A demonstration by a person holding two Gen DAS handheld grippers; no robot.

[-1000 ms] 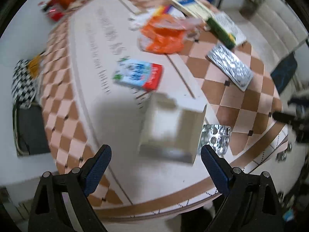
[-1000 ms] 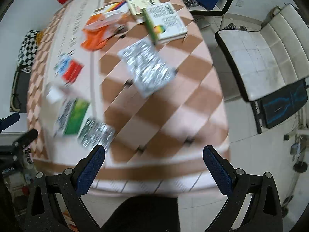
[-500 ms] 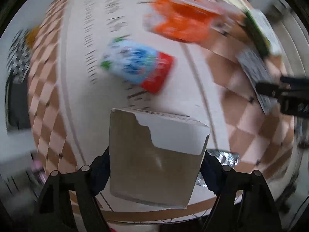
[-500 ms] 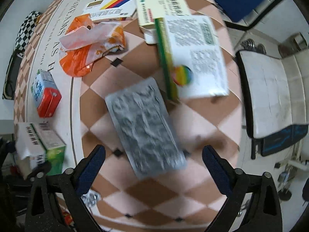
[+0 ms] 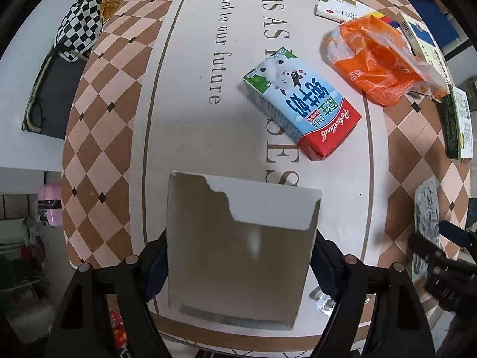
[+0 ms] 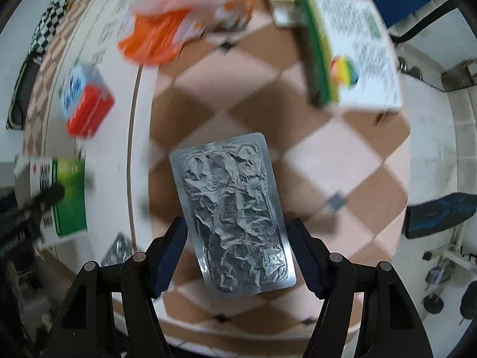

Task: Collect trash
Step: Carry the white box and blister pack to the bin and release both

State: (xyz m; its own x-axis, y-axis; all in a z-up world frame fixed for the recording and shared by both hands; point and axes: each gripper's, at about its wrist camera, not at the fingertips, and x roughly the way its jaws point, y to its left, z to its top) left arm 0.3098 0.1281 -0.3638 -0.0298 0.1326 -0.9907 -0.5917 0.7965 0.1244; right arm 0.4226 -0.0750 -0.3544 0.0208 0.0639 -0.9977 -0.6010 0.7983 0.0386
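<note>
Left claw [image 5: 240, 264], bottom centre of the left wrist view, is clamped on a torn cardboard box [image 5: 238, 250]: both blue pads press its side walls. The box's top flap is ripped, grey inside showing, white strip along the upper edge. The same box appears at the left edge of the right wrist view, green and white [image 6: 64, 197], with the left claw's dark finger across it.

Just above and right of the box in the left view, a blue and red milk carton [image 5: 301, 106] lies flat on the white centre strip of the table [image 5: 184, 95]. Upper right of the frame: a crumpled orange plastic bag [image 5: 378, 62], with white medicine boxes [image 5: 340, 9] behind it. Right edge: a green-edged box [image 5: 457, 122]. Lower right: a small blister pack [image 5: 325, 305] peeks out beside the left claw.

Right claw [image 6: 237, 264], bottom centre of the right wrist view, has its blue pads at the two long edges of a large silver foil blister sheet [image 6: 232, 211]; pads look in contact, so clamped on it. The sheet runs up the middle of the frame over the chequered tablecloth border [image 6: 313, 164]. The background is motion-blurred. Upper right: a green and white box [image 6: 348, 56].
</note>
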